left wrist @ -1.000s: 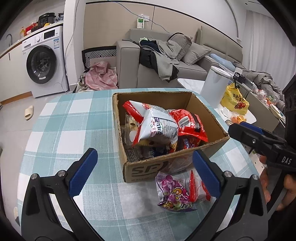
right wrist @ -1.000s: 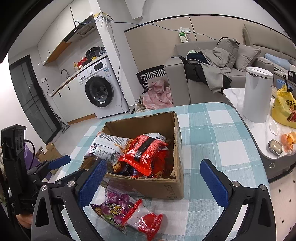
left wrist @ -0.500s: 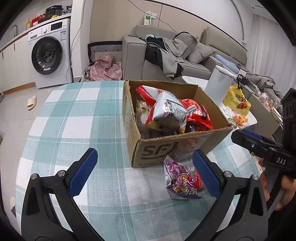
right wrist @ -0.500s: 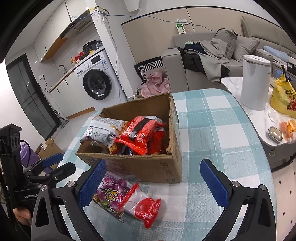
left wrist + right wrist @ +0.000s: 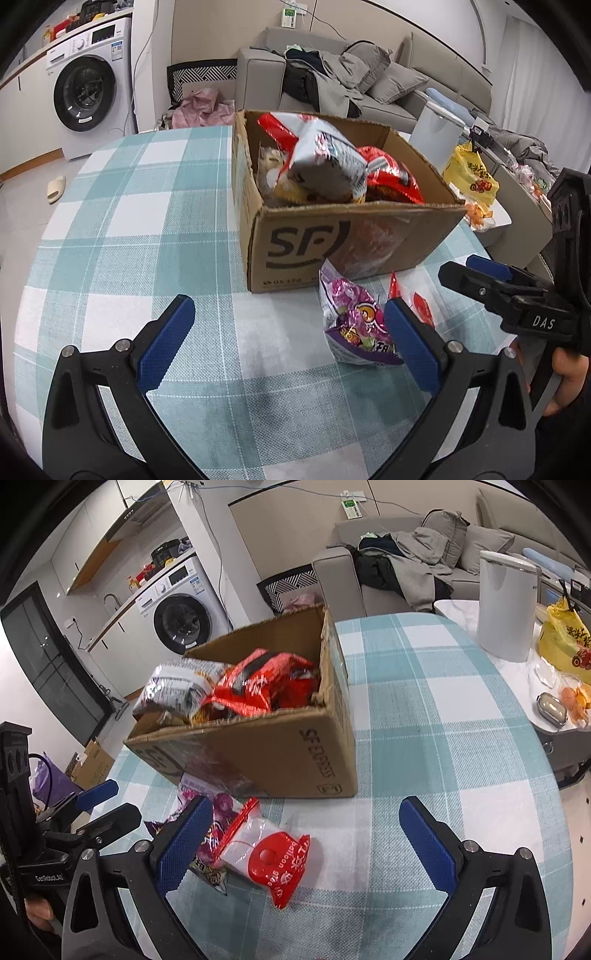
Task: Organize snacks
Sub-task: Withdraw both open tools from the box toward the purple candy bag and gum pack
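A table under a teal-and-white checked cloth [image 5: 155,229] carries an open cardboard box [image 5: 332,243] already heaped with snack bags, so the sorting looks well along; what seems left are two loose packets lying on the cloth just in front of the box. These are a purple snack packet [image 5: 351,321] and, partly over it, a red-and-clear bag [image 5: 266,853] printed "balloon". Both tools hover low over them with nothing held: the left gripper [image 5: 291,339] has its jaws wide apart, and so does the right gripper [image 5: 301,843]. I judge the step in hand to be the approach for a pick. The next move calls for closing on one packet alone, likely the upper red one, then lifting it over the box wall. The purple packet's print is half hidden by the blue pads, and the box's lower contents cannot be made out.
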A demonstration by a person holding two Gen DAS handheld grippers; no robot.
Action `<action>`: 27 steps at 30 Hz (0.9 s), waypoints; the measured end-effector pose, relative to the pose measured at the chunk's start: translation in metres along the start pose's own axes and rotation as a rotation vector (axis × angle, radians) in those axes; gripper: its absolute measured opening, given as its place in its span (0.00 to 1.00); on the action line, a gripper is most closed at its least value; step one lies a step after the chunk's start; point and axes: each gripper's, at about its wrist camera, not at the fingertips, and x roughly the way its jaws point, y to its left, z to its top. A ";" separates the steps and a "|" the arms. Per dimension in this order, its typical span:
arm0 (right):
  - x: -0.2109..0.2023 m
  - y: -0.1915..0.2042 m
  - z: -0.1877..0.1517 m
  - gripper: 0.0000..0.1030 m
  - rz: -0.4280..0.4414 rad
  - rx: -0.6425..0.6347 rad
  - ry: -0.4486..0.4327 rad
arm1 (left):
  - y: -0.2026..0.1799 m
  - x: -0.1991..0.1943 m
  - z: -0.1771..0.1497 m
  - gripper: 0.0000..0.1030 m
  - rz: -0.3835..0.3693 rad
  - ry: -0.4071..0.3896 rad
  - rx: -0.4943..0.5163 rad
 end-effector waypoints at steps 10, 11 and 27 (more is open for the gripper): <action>0.022 0.003 -0.012 1.00 0.021 0.002 0.057 | 0.003 0.028 -0.009 0.99 0.000 0.044 -0.016; 0.024 0.003 -0.012 1.00 0.021 0.002 0.059 | 0.004 0.030 -0.009 0.99 -0.005 0.046 -0.017; 0.047 0.013 -0.015 1.00 -0.019 -0.051 0.101 | 0.020 0.046 -0.011 0.99 0.019 0.068 -0.031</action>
